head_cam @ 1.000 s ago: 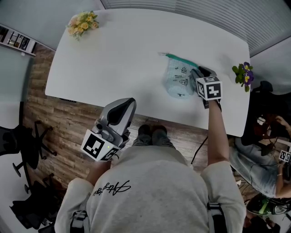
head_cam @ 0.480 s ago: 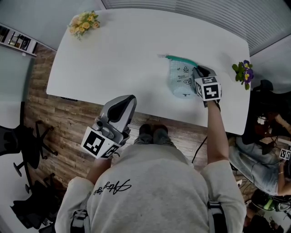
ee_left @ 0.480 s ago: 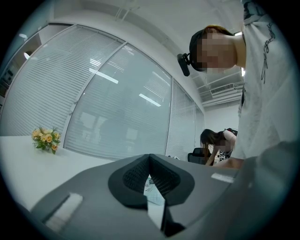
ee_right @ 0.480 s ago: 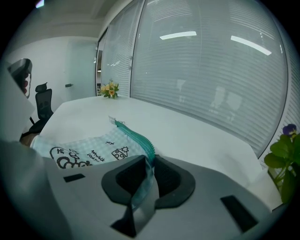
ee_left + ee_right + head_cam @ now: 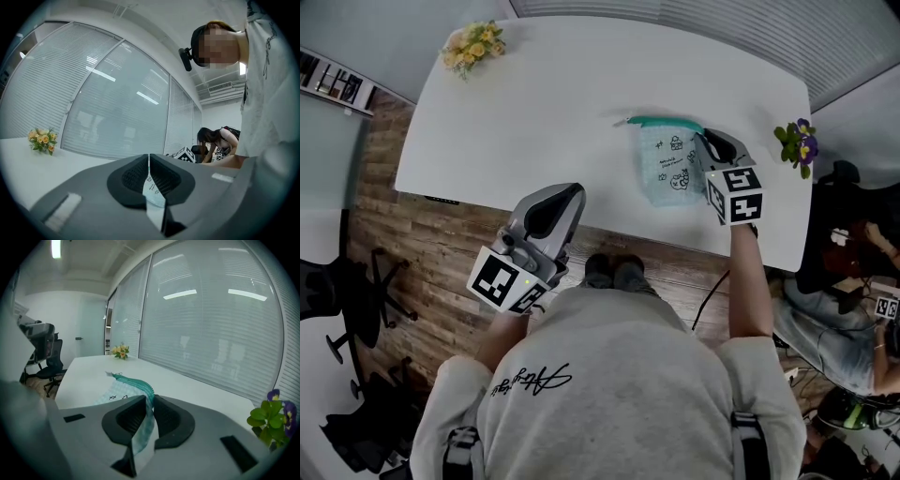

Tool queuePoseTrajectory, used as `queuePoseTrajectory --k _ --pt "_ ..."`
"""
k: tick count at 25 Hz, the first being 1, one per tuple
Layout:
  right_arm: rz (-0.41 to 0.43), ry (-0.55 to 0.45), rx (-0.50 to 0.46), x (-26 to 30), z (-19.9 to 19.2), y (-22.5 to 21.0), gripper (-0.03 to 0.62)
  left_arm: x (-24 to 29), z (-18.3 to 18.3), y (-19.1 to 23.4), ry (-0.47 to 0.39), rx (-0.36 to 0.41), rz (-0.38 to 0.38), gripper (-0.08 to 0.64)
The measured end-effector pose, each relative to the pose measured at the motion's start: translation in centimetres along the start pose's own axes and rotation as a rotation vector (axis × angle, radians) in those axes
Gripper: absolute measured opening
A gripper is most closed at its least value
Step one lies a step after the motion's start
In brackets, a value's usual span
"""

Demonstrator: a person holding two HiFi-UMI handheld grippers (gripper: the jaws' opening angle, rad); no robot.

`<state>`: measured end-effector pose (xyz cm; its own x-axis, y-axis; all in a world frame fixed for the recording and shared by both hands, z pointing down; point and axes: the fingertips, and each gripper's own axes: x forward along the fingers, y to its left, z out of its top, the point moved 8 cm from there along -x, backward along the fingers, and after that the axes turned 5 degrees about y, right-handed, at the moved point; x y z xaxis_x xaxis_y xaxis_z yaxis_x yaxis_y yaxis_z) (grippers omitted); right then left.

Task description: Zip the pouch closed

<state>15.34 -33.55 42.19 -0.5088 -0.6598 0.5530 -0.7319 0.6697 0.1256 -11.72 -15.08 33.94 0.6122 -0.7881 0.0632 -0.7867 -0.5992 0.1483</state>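
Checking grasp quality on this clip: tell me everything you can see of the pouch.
The pouch is pale mint fabric with small dark drawings and a teal zipper along its top edge. The right gripper, whose jaws have just been closing, pinches one corner at the zipper's end. The rest sags toward the white table; whether it rests there is unclear.

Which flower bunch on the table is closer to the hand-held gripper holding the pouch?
The purple one, at the right edge of the table beside the right hand-held gripper; the yellow bunch is at the far left corner.
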Motion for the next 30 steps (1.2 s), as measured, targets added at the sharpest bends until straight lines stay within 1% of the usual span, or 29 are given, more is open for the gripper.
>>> queuePoseTrajectory --k 3,7,11,15,17,19,23,26,30 --pt "0.026 -0.056 -0.019 -2.0 1.5 1.1 0.055 0.3 0.0 0.1 0.015 0.006 -0.010 0.050" --pt "0.059 -0.148 -0.032 -5.0 3.7 2.4 0.055 0.6 0.1 0.4 0.021 0.016 -0.006 0.075" --pt "0.080 -0.238 -0.048 -8.0 5.7 3.4 0.054 1.1 0.0 0.7 0.041 0.024 0.001 0.119" --pt "0.089 -0.328 -0.065 -10.8 7.6 4.2 0.054 1.4 -0.2 0.8 0.056 0.022 0.003 0.123" --pt "0.097 -0.364 -0.064 -12.2 8.4 4.5 0.054 1.6 -0.2 0.8 0.068 0.029 -0.001 0.137" --pt "0.105 -0.391 -0.061 -13.4 9.1 4.7 0.054 1.7 0.1 0.7 0.068 0.047 -0.004 0.152" --pt "0.110 -0.422 -0.073 -15.3 10.1 5.3 0.054 1.9 0.8 0.4 0.042 0.064 -0.013 0.153" --pt "0.107 -0.440 -0.081 -16.3 10.5 5.8 0.054 2.1 1.1 0.5 0.033 0.034 -0.060 0.153" --pt "0.109 -0.447 -0.073 -16.8 10.4 6.0 0.054 2.2 1.5 -0.1 0.017 -0.006 -0.172 0.153"
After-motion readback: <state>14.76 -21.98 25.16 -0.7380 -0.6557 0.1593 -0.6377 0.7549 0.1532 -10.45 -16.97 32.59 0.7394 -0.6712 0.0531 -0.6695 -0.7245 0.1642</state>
